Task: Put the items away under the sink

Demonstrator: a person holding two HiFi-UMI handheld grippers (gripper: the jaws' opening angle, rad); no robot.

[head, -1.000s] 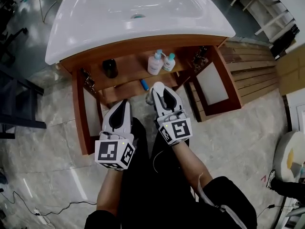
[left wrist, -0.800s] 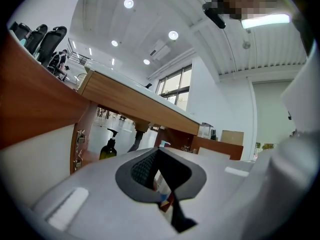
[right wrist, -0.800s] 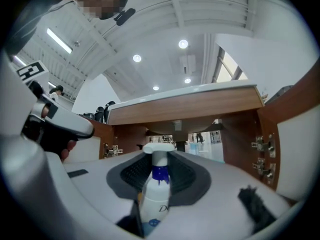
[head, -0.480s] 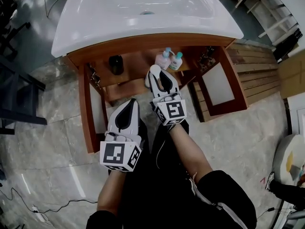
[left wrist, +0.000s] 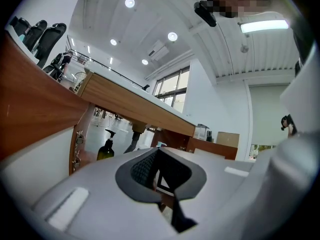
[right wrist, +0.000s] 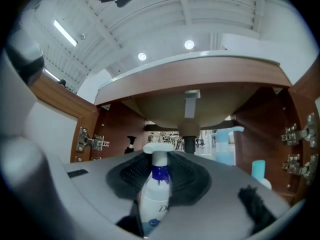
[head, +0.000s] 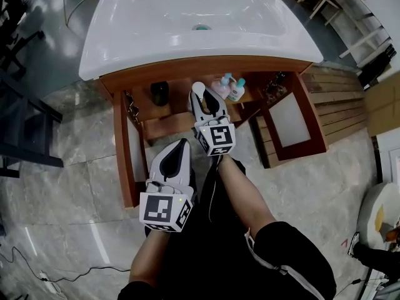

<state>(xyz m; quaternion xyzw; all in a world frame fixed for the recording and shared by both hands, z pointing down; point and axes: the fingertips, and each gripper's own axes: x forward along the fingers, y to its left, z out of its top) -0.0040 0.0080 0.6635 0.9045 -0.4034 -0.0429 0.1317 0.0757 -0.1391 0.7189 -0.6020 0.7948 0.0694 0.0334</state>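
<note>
The right gripper (head: 203, 102) clamps the white pump bottle (right wrist: 152, 204) at the opening under the sink (head: 156, 49); we judge this placement not yet done. A dark bottle (head: 160, 92) and two blue-capped bottles (head: 230, 87) already stand under the sink, and the left gripper (head: 180, 150) has its jaws together, empty.

The left gripper (head: 182, 146) and right gripper (head: 199, 97) have smooth pale-grey shells with black padded jaw linings. Each bears a white cube (head: 164, 211) printed with black square markers. The person wears black clothing with a white-striped short sleeve (head: 284, 255).
</note>
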